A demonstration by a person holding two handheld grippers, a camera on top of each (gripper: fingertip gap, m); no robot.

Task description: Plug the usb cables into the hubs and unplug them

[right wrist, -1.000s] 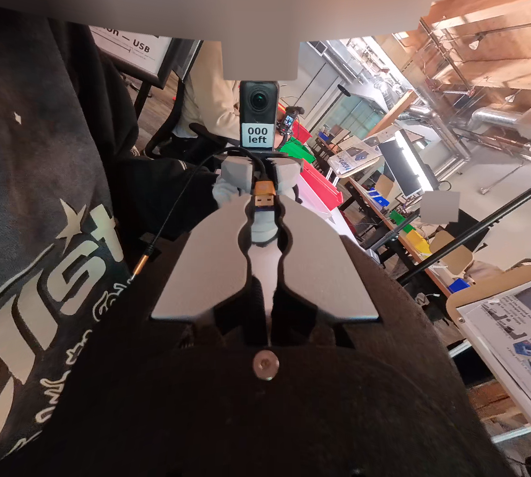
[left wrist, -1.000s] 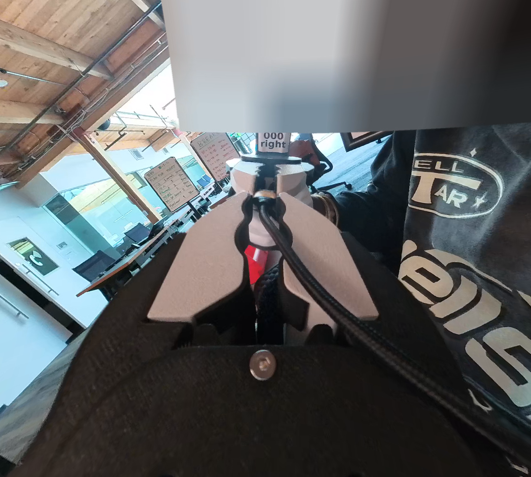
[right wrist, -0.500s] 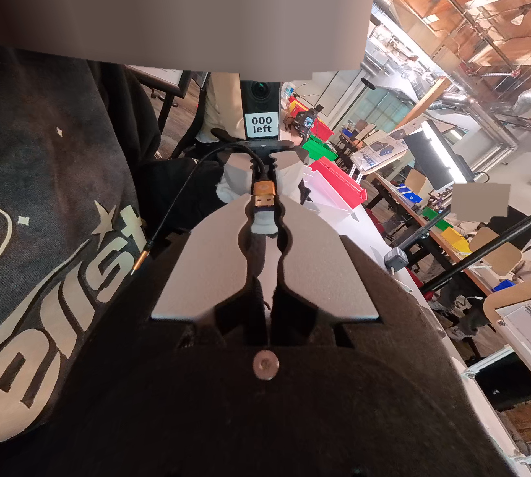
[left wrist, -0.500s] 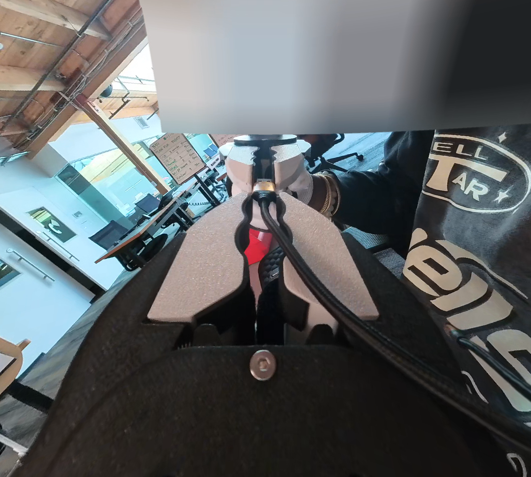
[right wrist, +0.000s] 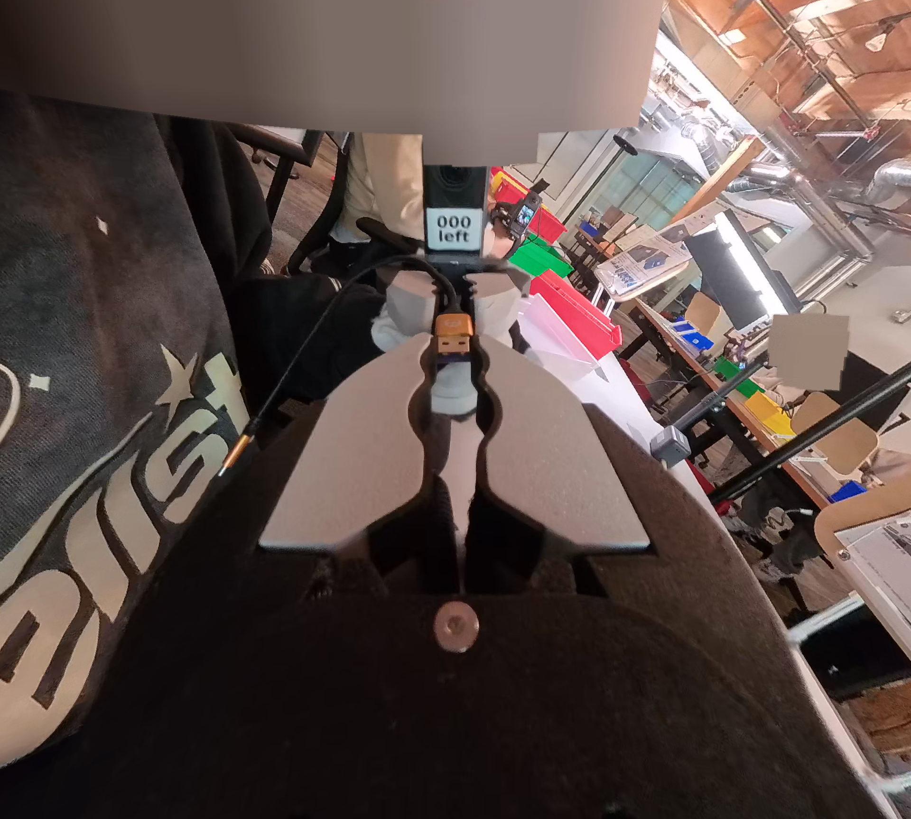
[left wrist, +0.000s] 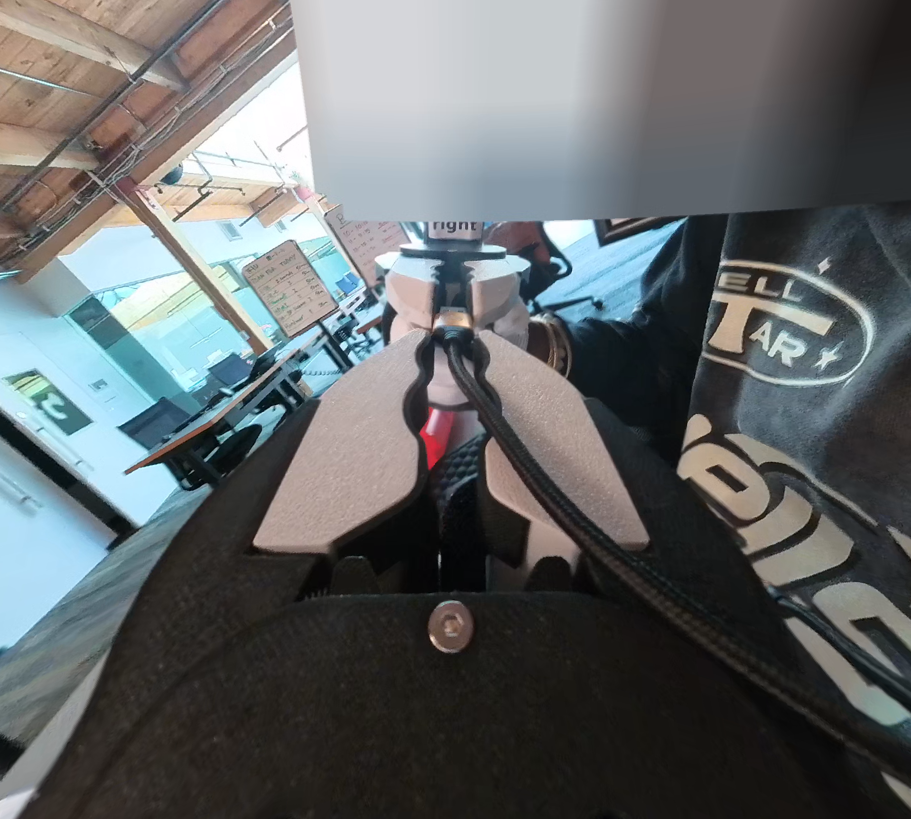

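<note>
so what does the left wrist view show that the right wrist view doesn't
Only left wrist: the braided black cable running back over the left tongs, and a whiteboard. Only right wrist: the usb plug from the front, orange shell and metal tip, the cable's loose gold end, and red bins. Both: the plug where the left tongs meet the right tongs tip to tip, and a dark printed sweatshirt.

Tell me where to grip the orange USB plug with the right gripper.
On the USB plug, probably pinch the orange housing's narrow edges, coming head-on from the metal tip end: its broad face points up and the left gripper holds the cable side.
</note>
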